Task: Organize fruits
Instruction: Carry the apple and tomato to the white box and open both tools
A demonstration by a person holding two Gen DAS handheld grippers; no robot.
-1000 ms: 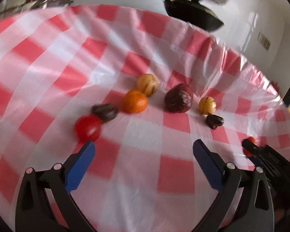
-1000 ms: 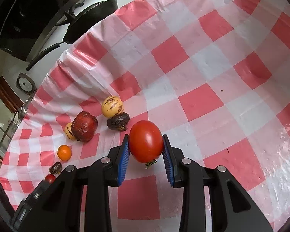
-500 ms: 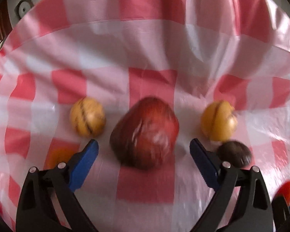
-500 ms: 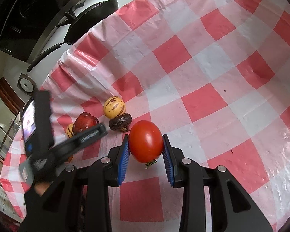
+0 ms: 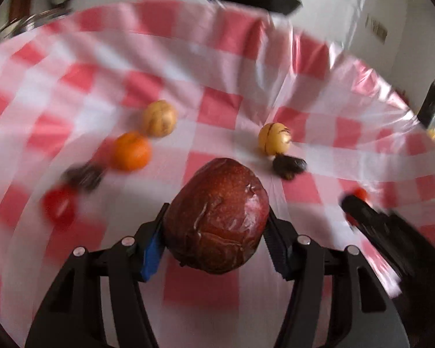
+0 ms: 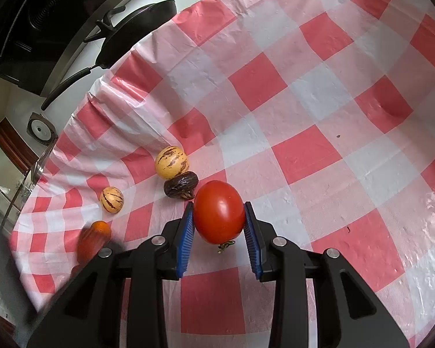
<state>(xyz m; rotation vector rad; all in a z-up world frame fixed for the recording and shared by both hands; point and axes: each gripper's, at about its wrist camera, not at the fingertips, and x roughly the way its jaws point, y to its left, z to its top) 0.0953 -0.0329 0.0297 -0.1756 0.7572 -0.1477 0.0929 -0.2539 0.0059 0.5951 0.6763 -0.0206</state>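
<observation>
Left gripper (image 5: pixel 214 237) has just closed on dark red fruit (image 5: pixel 217 217) (lifted).

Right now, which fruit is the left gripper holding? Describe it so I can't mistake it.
On the red-and-white checked tablecloth, look between the left gripper pads. The big dark red fruit there is wrinkled, glossy, and far larger than the orange and striped yellow fruits behind.

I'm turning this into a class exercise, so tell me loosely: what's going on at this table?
A person is sorting fruit on a red-and-white checked tablecloth with two handheld grippers. The left gripper has just closed its fingers on a large wrinkled dark-red fruit. The right gripper holds a round red tomato. Two striped yellow fruits, a small orange and a dark shrivelled fruit lie on the cloth.
</observation>
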